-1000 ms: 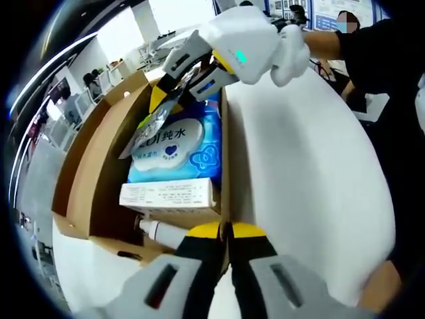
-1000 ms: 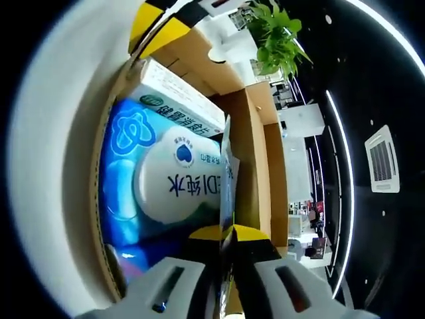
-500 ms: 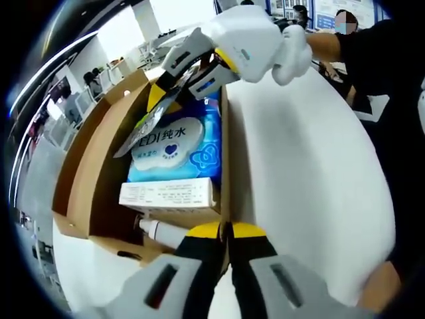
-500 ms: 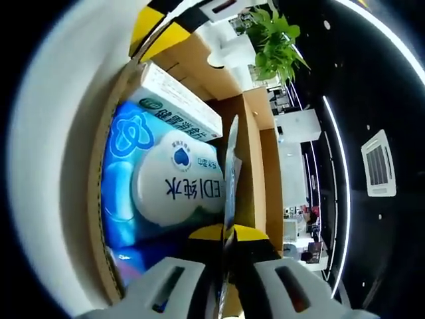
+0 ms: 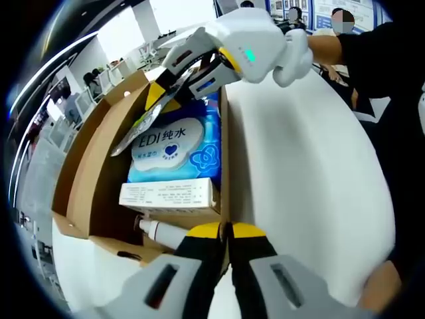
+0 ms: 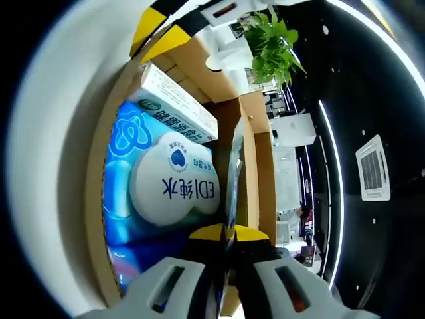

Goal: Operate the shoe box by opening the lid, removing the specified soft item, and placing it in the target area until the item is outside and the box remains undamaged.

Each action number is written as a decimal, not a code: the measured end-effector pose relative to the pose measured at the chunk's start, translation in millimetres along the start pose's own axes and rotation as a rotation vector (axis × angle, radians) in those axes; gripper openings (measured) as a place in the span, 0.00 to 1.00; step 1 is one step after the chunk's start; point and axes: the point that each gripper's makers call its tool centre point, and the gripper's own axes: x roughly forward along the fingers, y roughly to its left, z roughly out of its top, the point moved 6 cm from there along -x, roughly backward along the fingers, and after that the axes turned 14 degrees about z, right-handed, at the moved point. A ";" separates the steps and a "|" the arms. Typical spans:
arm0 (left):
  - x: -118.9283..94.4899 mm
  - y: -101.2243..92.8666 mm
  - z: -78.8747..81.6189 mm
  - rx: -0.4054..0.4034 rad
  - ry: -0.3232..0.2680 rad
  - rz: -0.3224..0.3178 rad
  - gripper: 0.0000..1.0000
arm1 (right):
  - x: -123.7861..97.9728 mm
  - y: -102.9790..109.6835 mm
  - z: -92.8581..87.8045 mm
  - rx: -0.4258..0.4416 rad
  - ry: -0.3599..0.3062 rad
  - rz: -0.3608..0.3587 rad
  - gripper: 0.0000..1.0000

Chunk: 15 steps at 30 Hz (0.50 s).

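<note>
The open cardboard shoe box lies on a white table. Inside it are a blue wipes pack, a white carton and a small tube. My left gripper is shut on the box's near side wall. My right gripper comes in from the top, shut on a thin silvery sachet that hangs above the wipes pack. In the right gripper view the right gripper pinches the sachet edge-on, beside the wipes pack and carton. The left gripper shows at the box rim.
The white table stretches to the right of the box. A person in dark clothes stands at the far right. A potted plant stands beyond the box wall. Office furniture sits far behind.
The right gripper has raised the sachet slightly, so it hangs freer of the wipes pack. The left gripper and the box have stayed put.
</note>
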 end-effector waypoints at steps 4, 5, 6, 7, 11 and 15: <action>-0.1 -0.6 0.3 -0.001 -0.001 -0.002 0.03 | -5.8 -5.1 -0.9 -0.002 -0.001 -0.013 0.02; -0.1 -0.8 0.4 -0.001 -0.002 -0.002 0.03 | -8.7 -7.7 -1.0 -0.005 -0.002 -0.022 0.02; -0.1 -1.0 0.5 -0.001 -0.002 -0.002 0.03 | -11.5 -10.2 -1.1 -0.007 -0.003 -0.030 0.02; -0.2 -1.2 0.6 -0.001 -0.002 -0.002 0.03 | -14.3 -12.7 -1.2 -0.010 -0.003 -0.039 0.02; -0.3 -1.6 0.7 -0.002 -0.001 -0.001 0.03 | -22.4 -18.6 -2.7 -0.016 0.000 -0.061 0.02; -0.3 -2.6 0.7 -0.001 0.001 0.000 0.03 | -35.7 -23.6 -8.3 -0.039 0.019 -0.089 0.02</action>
